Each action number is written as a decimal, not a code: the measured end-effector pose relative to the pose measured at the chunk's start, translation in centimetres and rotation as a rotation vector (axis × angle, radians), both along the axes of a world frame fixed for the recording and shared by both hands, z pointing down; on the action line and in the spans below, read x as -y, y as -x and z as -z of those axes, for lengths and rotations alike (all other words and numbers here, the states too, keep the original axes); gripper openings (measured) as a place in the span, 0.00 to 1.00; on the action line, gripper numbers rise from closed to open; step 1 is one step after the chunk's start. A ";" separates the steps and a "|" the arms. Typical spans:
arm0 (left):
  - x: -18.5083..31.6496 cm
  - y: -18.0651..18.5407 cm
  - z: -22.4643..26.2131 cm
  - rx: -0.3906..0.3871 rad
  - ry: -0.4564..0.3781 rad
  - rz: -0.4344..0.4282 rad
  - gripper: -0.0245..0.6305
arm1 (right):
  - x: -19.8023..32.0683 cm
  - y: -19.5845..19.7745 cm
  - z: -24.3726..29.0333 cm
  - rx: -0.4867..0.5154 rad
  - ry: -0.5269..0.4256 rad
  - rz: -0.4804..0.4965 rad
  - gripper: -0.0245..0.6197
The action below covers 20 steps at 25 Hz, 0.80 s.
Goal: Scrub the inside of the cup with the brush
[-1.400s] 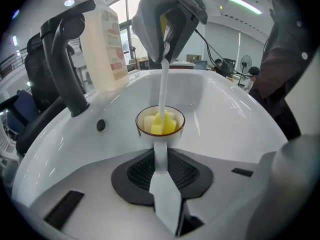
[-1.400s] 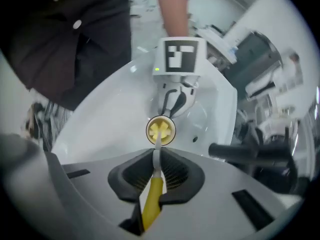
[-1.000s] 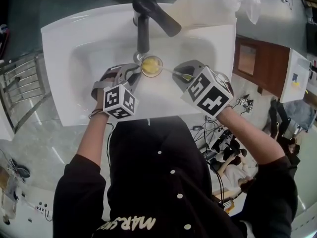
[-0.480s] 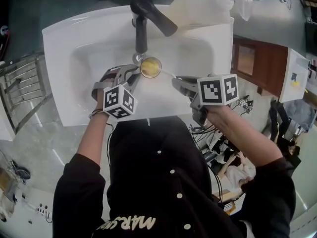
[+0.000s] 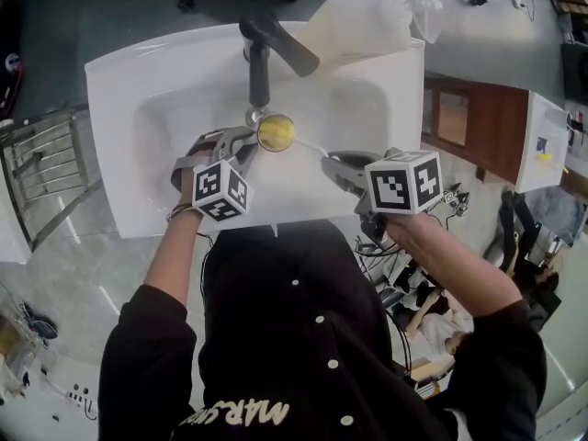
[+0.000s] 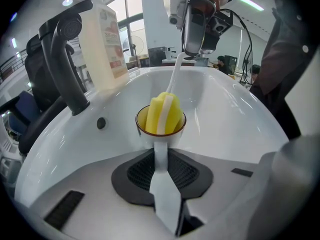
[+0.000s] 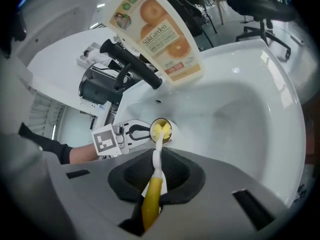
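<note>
White ceramic basin (image 5: 110, 90): sunk in a white counter. Black lever tap (image 5: 268, 44) at its back edge. Pale plastic bottle with an orange-fruit label (image 7: 157, 34) at the back rim, just beside the tap.
Cup: small white cup with a dark rim and a white strap handle (image 6: 141, 123). It is inside the basin, just in front of the tap's base, mouth upward. Whether it touches the basin floor cannot be told.
Brush: long brush with a yellow sponge head, white stem and yellow grip (image 7: 157, 156). The head is seated inside the cup and fills most of the mouth, its top standing above the rim.
Left grip: the left gripper (image 6: 162, 184) has its jaws pinched on the cup's handle, which fills the narrow gap between them.
Right grip: the right gripper (image 7: 151, 199) has its jaws clamped on the brush's yellow grip. The stem runs straight ahead into the cup.
Relation: both grippers are over the basin's near side, facing each other across the cup, not touching.
</note>
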State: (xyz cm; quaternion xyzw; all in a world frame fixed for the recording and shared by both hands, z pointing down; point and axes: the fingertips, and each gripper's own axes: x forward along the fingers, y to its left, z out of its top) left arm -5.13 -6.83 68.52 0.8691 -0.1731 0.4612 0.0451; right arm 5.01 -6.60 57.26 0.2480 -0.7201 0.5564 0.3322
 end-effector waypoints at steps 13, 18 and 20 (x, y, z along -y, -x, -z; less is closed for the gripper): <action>0.2 0.1 0.1 0.004 0.013 -0.028 0.17 | 1.3 0.3 3.7 -0.184 -0.594 0.835 0.11; 0.3 0.1 0.0 0.008 0.024 -0.028 0.17 | 1.6 2.2 4.7 -0.326 -0.942 1.480 0.11; 0.3 0.2 0.0 0.008 0.027 -0.026 0.18 | 1.6 2.9 4.7 -0.359 -1.035 1.658 0.11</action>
